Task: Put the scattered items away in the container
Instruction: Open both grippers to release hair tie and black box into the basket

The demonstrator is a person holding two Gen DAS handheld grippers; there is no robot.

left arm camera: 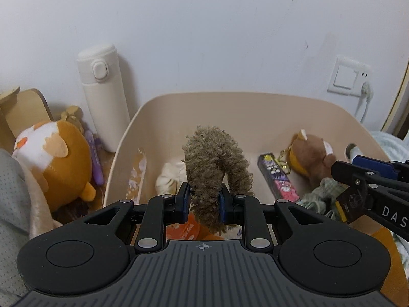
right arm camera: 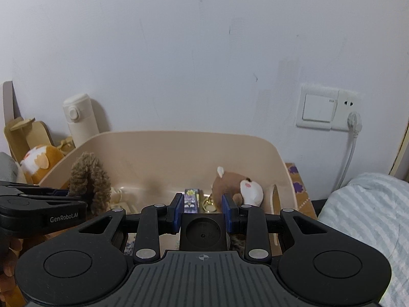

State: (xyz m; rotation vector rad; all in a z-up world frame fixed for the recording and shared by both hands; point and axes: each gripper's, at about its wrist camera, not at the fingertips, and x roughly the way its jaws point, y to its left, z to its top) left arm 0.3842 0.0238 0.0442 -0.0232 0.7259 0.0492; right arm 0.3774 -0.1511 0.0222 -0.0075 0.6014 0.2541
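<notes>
A beige bin (left arm camera: 230,107) stands against the wall, also seen in the right wrist view (right arm camera: 179,148). My left gripper (left arm camera: 204,199) is shut on a fuzzy brown hair loop (left arm camera: 217,158), held over the bin's near side. My right gripper (right arm camera: 203,204) is shut on a small black square box (right arm camera: 203,232), also above the bin's near edge. Each gripper shows in the other's view: the left one (right arm camera: 64,194) with the loop (right arm camera: 89,179), the right one (left arm camera: 342,171) with the box (left arm camera: 352,202). Inside lie a brown plush (left arm camera: 311,153), a purple packet (left arm camera: 276,176) and a cream cloth bundle (left arm camera: 171,176).
Left of the bin sit an orange-and-white plush (left arm camera: 58,158), a purple pen (left arm camera: 94,158) and a white flask (left arm camera: 102,94) by the wall. A wall socket with a plugged cable (right arm camera: 354,122) is at the right, above striped bedding (right arm camera: 370,217). Checked green fabric (left arm camera: 322,192) lies in the bin.
</notes>
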